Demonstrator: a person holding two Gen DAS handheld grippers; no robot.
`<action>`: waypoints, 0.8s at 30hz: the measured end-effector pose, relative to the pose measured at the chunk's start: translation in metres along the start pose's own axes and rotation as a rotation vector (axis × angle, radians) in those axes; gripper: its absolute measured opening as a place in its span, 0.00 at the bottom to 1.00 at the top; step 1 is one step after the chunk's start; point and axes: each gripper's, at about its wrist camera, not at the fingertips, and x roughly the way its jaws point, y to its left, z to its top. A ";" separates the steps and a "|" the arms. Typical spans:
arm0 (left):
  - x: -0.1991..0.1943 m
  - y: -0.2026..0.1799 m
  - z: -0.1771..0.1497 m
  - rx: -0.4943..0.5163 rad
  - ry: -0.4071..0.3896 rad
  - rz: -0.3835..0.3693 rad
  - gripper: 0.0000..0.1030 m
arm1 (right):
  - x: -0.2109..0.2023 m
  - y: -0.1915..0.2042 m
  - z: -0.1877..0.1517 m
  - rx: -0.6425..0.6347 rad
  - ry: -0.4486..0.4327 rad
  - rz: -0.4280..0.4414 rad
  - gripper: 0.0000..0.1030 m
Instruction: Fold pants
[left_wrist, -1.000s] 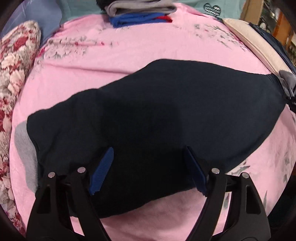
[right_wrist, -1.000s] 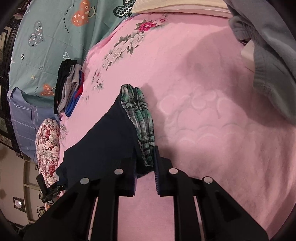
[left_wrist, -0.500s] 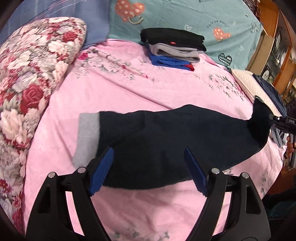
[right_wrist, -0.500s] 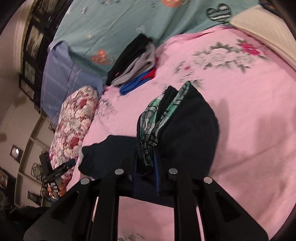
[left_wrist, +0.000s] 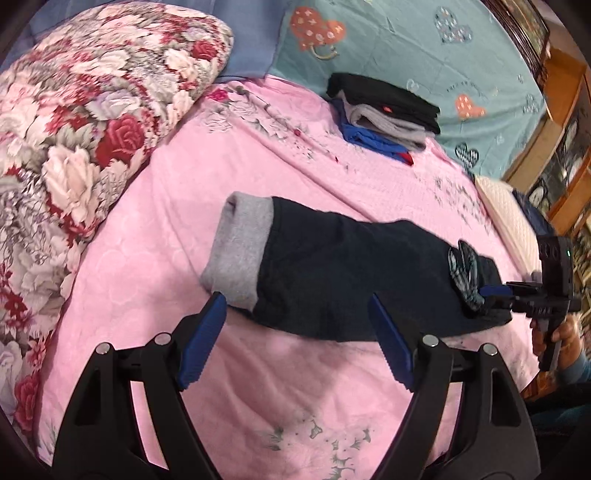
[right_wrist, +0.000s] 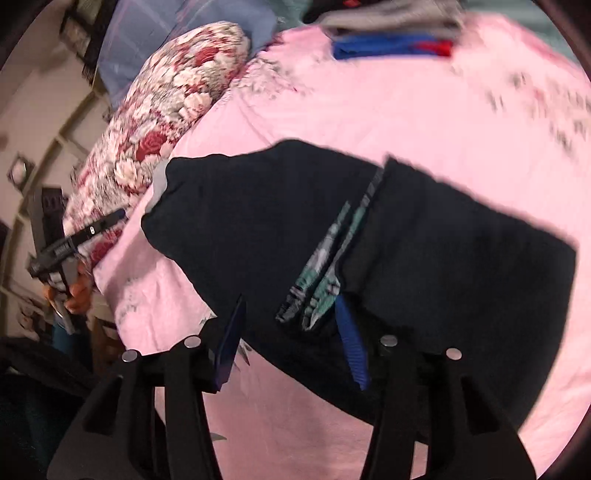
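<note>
Dark navy pants (left_wrist: 351, 273) with a grey cuff (left_wrist: 238, 254) lie folded lengthwise on the pink bedsheet (left_wrist: 229, 155). Their plaid-lined waistband (right_wrist: 321, 269) is folded over onto the legs. My left gripper (left_wrist: 295, 339) is open and empty, hovering just in front of the cuff end. My right gripper (right_wrist: 291, 336) is open, its jaws spread over the waistband fold; it also shows in the left wrist view (left_wrist: 517, 295) at the pants' right end.
A floral pillow (left_wrist: 85, 122) lies along the left side. A stack of folded clothes (left_wrist: 384, 110) sits at the back of the bed. A cream pillow (left_wrist: 506, 218) and wooden furniture (left_wrist: 561, 155) are at the right.
My right gripper carried the waistband over onto the legs, then opened and let it go. My left gripper pulled back from the pants and stayed open.
</note>
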 end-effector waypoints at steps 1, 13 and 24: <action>-0.003 0.005 0.000 -0.033 -0.009 -0.011 0.81 | -0.003 0.012 0.003 -0.069 -0.019 -0.050 0.50; -0.007 0.037 -0.016 -0.323 0.032 -0.121 0.81 | 0.115 0.167 0.026 -0.645 0.047 -0.108 0.52; 0.029 0.041 -0.023 -0.459 0.104 -0.260 0.81 | 0.121 0.162 0.033 -0.638 0.063 -0.119 0.12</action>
